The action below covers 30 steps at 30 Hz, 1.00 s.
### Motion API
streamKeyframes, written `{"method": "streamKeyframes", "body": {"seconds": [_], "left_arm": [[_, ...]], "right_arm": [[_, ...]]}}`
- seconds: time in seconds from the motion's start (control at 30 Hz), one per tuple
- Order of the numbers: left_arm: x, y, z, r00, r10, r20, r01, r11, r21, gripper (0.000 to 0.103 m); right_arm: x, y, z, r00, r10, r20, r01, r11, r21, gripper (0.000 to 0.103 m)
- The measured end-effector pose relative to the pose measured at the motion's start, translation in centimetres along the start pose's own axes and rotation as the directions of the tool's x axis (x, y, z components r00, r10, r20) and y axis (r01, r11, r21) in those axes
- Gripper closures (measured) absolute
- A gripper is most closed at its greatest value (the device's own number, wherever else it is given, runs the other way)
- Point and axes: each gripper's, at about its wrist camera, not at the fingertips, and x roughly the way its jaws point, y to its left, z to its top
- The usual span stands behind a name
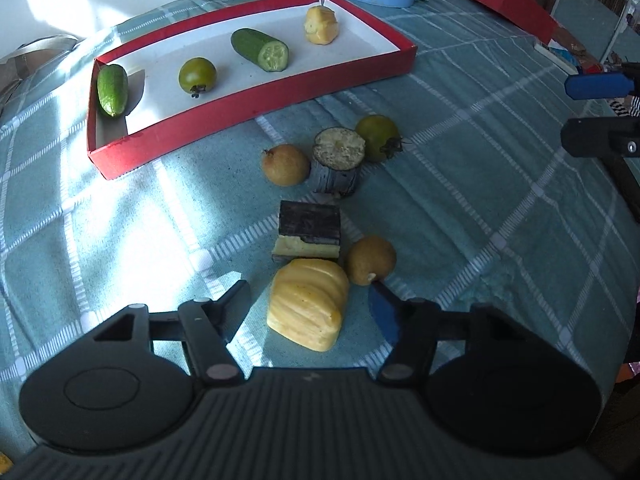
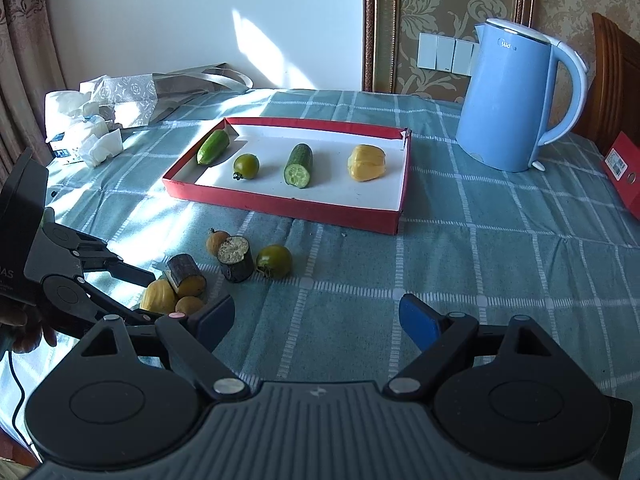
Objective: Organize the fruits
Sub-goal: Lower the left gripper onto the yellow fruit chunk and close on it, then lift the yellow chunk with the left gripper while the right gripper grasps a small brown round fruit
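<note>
Left tongs (image 1: 308,304): lowered over the loose heap near the tabletop's front, jaws apart on either side of a yellow ridged fruit piece (image 1: 308,308), with gaps still showing between pads and fruit, so nothing is clamped. Right tongs (image 2: 316,320): jaws wide apart, nothing between them, held over bare checked cloth (image 2: 480,280) to the right of the heap. Loose items, close-packed: yellow ridged fruit piece; a dark-skinned block with pale flesh (image 1: 308,232) just behind it; a small brown round fruit (image 1: 371,260) just beside the right pad; further back a dark cut cylinder (image 1: 338,164), touching or nearly touching a second brown round fruit (image 1: 285,164) on its left and a green tomato (image 1: 378,136) on its right. Red tray (image 2: 280,208): shallow, white-floored, set behind the heap, well clear of it. Contents in a row, each apart from the next: small whole cucumber (image 2: 213,146) against the left end wall, green tomato (image 2: 246,166), cut cucumber half (image 2: 299,165), yellow fruit piece (image 2: 366,162); open floor remains at the right end and along the front wall. Blue kettle (image 2: 516,100): upright, beyond the tray's right corner. Red box (image 2: 624,172): at the tabletop's right edge. Crumpled tissues and a bag (image 2: 120,100): at the left far edge.
</note>
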Motion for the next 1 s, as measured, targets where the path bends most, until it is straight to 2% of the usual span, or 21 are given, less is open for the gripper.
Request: {"method": "streamKeyframes", "body": {"seconds": [0.13, 0.23, 0.3, 0.43, 0.53, 0.57, 0.6, 0.63, 0.67, 0.7, 0.77, 0.93, 1.0], "left_arm": [[0.2, -0.1, 0.5, 1.000, 0.023, -0.011, -0.023, 0.999, 0.038, 0.054], [0.0, -0.1, 0.7, 1.000, -0.005, -0.020, 0.006, 0.999, 0.038, 0.066], [-0.1, 0.0, 0.7, 1.000, -0.007, -0.027, 0.008, 1.000, 0.025, 0.066], [-0.3, 1.0, 0.7, 0.998, -0.047, -0.038, 0.045, 0.997, -0.058, 0.067], [-0.8, 1.2, 0.4, 0.999, -0.049, -0.025, 0.046, 0.995, -0.083, 0.067], [-0.9, 1.2, 0.3, 0.999, -0.041, -0.022, 0.039, 0.996, -0.078, 0.067], [-1.0, 1.1, 0.3, 0.999, -0.035, -0.023, 0.034, 0.997, -0.075, 0.067], [-1.1, 1.2, 0.3, 0.999, -0.032, -0.021, 0.031, 0.996, -0.078, 0.067], [-1.3, 1.4, 0.3, 0.999, -0.036, -0.016, 0.034, 0.996, -0.085, 0.067], [-1.5, 1.6, 0.3, 0.999, -0.040, -0.010, 0.039, 0.995, -0.090, 0.067], [-2.2, 1.9, 0.4, 1.000, -0.030, 0.001, 0.030, 0.995, -0.091, 0.067], [-4.5, 2.5, 0.7, 0.999, 0.009, 0.039, -0.005, 0.995, -0.098, 0.067], [-5.2, 2.7, 0.8, 0.999, 0.030, 0.045, -0.025, 0.994, -0.108, 0.067]], "right_arm": [[0.1, 0.4, 0.0, 1.000, 0.001, -0.001, -0.001, 1.000, -0.018, 0.013], [0.2, 1.2, 0.0, 1.000, -0.010, 0.005, 0.010, 0.998, -0.058, 0.013], [0.2, 1.7, 0.0, 1.000, -0.011, 0.004, 0.011, 0.996, -0.086, 0.013], [0.3, 2.8, 0.0, 0.999, 0.036, 0.017, -0.033, 0.990, -0.138, 0.014], [0.8, 4.0, -0.5, 0.998, 0.049, 0.027, -0.041, 0.971, -0.236, 0.015], [1.2, 4.7, -0.7, 0.999, 0.046, 0.021, -0.038, 0.959, -0.280, 0.019], [1.6, 5.1, -0.9, 0.998, 0.053, 0.016, -0.045, 0.950, -0.309, 0.030], [2.1, 5.5, -1.2, 0.998, 0.069, 0.004, -0.064, 0.941, -0.332, 0.036], [2.7, 5.8, -1.3, 0.996, 0.086, -0.015, -0.086, 0.936, -0.341, 0.047], [3.2, 6.0, -1.4, 0.994, 0.106, -0.032, -0.110, 0.933, -0.343, 0.052], [4.4, 6.6, -1.6, 0.988, 0.144, -0.061, -0.157, 0.921, -0.357, 0.053], [6.3, 8.4, -1.5, 0.979, 0.184, -0.087, -0.204, 0.897, -0.392, 0.053], [6.9, 9.0, -1.4, 0.976, 0.194, -0.098, -0.217, 0.889, -0.403, 0.061]]}}
